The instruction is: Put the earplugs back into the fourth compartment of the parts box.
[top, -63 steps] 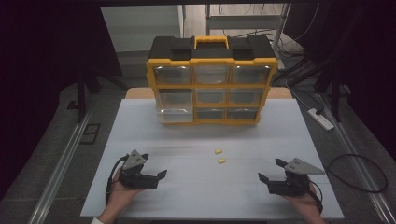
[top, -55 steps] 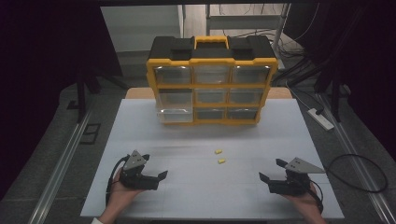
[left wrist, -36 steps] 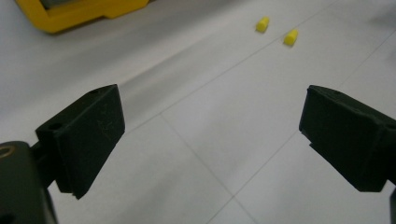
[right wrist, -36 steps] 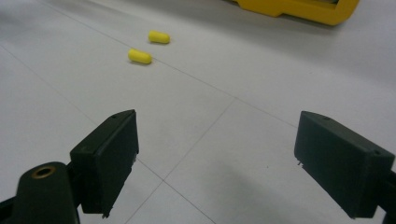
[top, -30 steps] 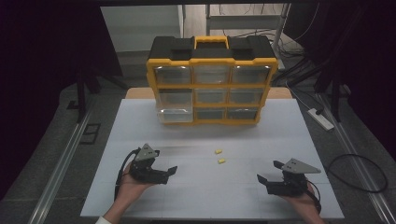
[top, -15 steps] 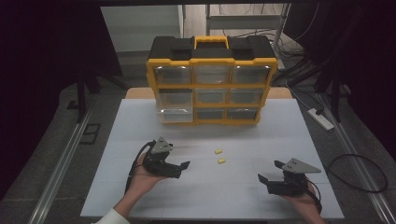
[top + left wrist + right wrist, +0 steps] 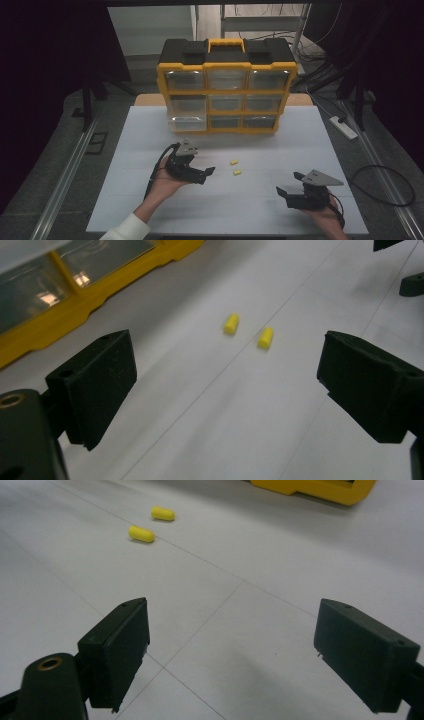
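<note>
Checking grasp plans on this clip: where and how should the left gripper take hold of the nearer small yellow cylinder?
Across its middle, I'd judge, from above. The nearer yellow cylinder lies on its side on the white table, apart from the other yellow cylinder, so the open left gripper can set one jaw against each long side. Gripped by the rounded ends, it would likely slip.

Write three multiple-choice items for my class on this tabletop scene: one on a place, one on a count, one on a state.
1. Where does the organiser case stand?
A. far edge of the table
B. between the grippers
C. on the floor

2. How many yellow pieces lie on the table?
A. one
B. two
C. four

3. How are the left gripper's jaws?
A. shut on a piece
B. shut, holding nothing
C. open

Answers: 1 A, it sits at the table's back; 2 B, both gripper views show two; 3 C, its jaws stand wide apart with nothing between them.
</note>
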`<action>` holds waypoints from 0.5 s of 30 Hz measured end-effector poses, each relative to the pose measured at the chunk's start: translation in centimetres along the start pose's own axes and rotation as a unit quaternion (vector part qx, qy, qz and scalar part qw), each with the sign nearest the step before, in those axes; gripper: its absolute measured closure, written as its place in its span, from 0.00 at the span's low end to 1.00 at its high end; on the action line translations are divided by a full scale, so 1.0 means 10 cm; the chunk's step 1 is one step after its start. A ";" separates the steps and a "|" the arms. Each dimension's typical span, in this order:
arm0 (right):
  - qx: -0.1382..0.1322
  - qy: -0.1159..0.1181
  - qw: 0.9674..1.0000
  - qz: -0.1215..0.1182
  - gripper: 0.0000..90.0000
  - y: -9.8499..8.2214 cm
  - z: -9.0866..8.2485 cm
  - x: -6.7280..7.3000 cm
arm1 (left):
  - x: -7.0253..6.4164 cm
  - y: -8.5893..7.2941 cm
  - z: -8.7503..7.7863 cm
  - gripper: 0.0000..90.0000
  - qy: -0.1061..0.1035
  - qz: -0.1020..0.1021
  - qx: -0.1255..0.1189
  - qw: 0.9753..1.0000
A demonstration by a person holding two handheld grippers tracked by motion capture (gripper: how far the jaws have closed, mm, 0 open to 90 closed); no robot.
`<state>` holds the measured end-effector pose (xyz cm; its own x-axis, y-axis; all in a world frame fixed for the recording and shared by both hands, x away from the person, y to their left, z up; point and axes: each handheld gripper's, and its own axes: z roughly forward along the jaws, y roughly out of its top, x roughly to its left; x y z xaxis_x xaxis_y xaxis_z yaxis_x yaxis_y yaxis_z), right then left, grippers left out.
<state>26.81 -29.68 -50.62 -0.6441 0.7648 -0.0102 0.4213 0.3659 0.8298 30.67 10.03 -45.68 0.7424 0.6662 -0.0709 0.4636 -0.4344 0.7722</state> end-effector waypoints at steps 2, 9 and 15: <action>-0.002 0.000 1.000 -0.004 0.17 0.00 -0.02 0.00 | -0.01 0.10 0.05 0.10 0.003 0.009 0.006 1.000; -0.006 0.000 1.000 -0.001 0.18 0.00 -0.04 -0.03 | 0.03 0.17 0.15 0.10 0.002 0.005 0.011 1.000; -0.002 0.000 1.000 -0.002 0.18 0.00 -0.03 -0.03 | 0.07 0.23 0.31 0.11 -0.004 0.007 0.018 1.000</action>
<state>26.85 -30.10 -50.50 -0.6455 0.7636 -0.0142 0.4165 0.3674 0.8316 33.75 7.61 -45.97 0.7523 0.6555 -0.0658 0.4707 -0.4649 0.7499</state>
